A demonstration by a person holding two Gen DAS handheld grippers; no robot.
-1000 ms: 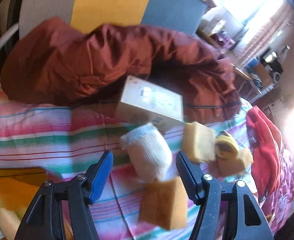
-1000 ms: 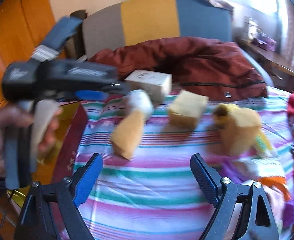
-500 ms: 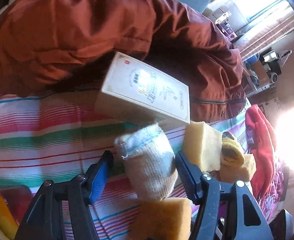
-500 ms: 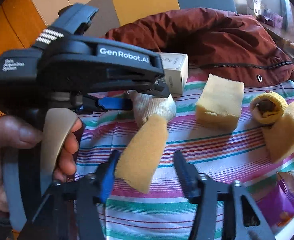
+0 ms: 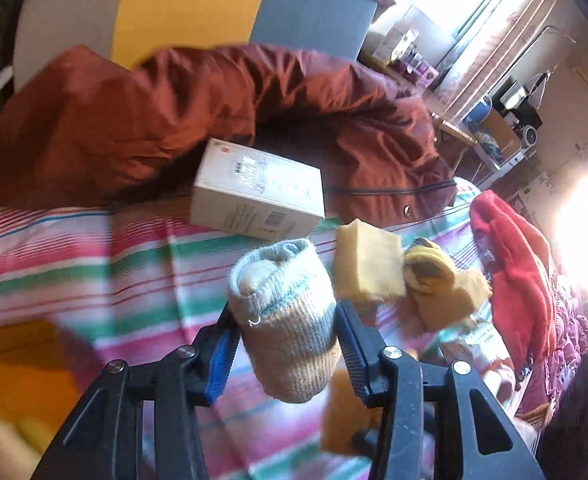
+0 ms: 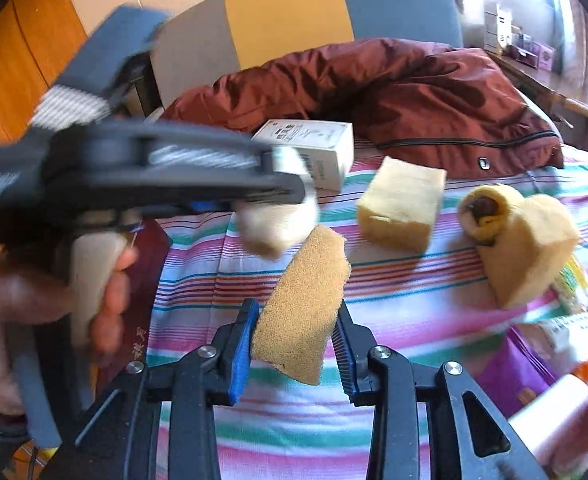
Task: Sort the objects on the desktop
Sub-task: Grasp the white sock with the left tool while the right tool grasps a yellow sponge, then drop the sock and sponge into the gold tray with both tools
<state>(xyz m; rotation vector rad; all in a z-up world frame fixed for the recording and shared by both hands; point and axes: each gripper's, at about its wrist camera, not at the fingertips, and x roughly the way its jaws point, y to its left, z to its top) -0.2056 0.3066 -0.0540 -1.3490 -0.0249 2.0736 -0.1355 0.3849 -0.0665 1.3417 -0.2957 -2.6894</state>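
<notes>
Gripping sponge (image 6: 299,308), sock (image 5: 284,320): both grippers.

Strong daylight pours in from the window (image 5: 445,32) at far right, with blown-out glare on the left wrist view's right edge. Fisheye bending curves both pictures' dark corners. The left gripper (image 6: 270,200) is motion-blurred in the right wrist view.

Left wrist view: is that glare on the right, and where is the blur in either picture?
Left wrist view: sunlight blows out the right edge beside the red cloth; the near left corner smears. Right wrist view: the left claw and the hand are motion-blurred; the orange sponge is sharp.
</notes>
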